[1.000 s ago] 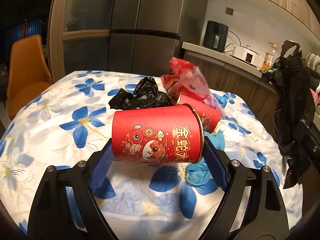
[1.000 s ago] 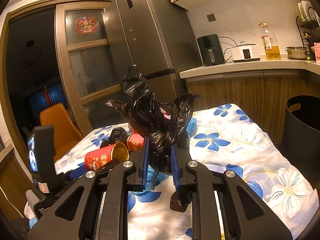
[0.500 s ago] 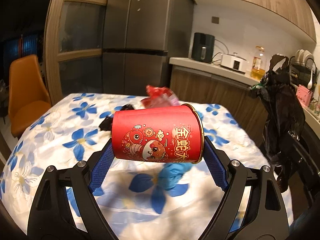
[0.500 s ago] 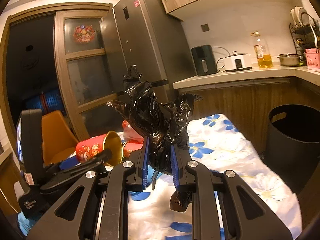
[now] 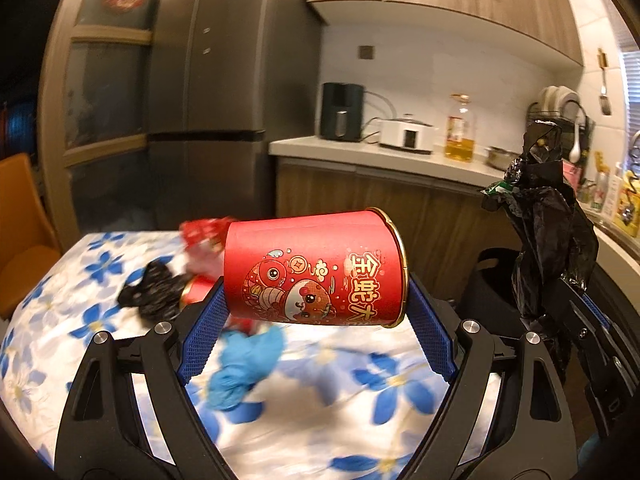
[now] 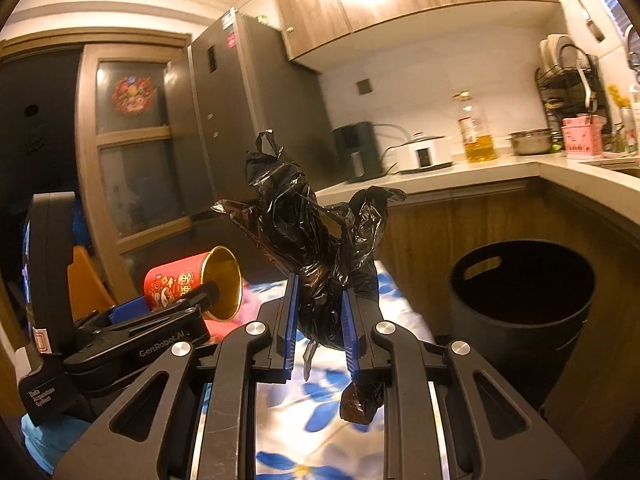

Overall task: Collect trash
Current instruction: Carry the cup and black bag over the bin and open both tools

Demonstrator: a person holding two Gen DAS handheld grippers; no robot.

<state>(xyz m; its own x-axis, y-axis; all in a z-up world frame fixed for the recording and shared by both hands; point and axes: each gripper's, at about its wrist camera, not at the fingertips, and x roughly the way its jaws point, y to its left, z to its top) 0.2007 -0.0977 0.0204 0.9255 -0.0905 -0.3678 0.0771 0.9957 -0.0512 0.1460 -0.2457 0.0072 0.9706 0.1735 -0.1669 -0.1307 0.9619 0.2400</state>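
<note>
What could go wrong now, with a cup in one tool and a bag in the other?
The red paper cup lies sideways, pinched end to end by the left tool; it might crumple or slip. The crumpled black plastic bag in the right tool trails loose and might snag on the black round bin.

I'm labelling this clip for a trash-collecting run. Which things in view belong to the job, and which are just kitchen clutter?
Job:
red cup in the left gripper
black bag in the right gripper
black bin
blue wad on the table
black wad

Clutter:
oil bottle
white cooker
fridge
</note>
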